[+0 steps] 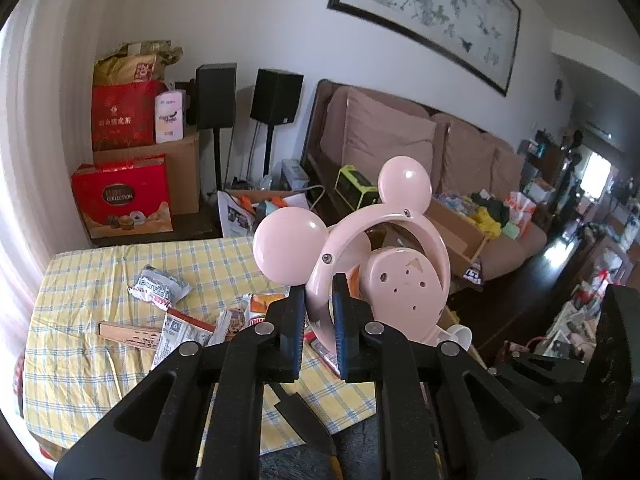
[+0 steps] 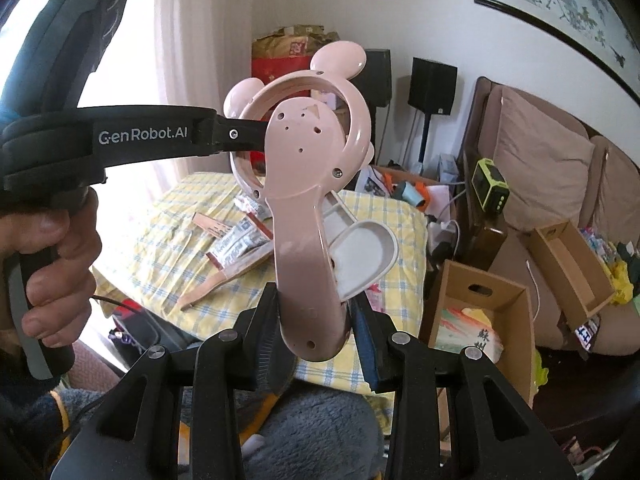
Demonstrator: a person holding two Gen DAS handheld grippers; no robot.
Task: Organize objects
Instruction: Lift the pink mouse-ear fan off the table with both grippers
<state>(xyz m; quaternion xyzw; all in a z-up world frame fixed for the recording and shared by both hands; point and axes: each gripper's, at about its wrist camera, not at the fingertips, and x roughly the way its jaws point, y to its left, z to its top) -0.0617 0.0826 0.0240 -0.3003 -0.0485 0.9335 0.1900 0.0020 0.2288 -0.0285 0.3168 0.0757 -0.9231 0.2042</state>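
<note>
A pink hand fan with two round mouse ears [image 1: 400, 276] is held up above the table by both grippers. My left gripper [image 1: 318, 296] is shut on the fan's pink ring guard just below the left ear. In the right wrist view the fan [image 2: 304, 208] stands upright, and my right gripper [image 2: 316, 308] is shut on the lower end of its handle. The left gripper [image 2: 224, 136] comes in from the left there, its tips at the ring, with a hand [image 2: 52, 248] around its grip.
Below lies a table with a yellow checked cloth [image 1: 100, 280] carrying snack packets [image 1: 160, 288], a thin wooden piece [image 1: 128, 332] and a white dish [image 2: 368, 252]. An open cardboard box [image 2: 480, 304] stands to the right, and a brown sofa [image 2: 540, 160] with more boxes is behind.
</note>
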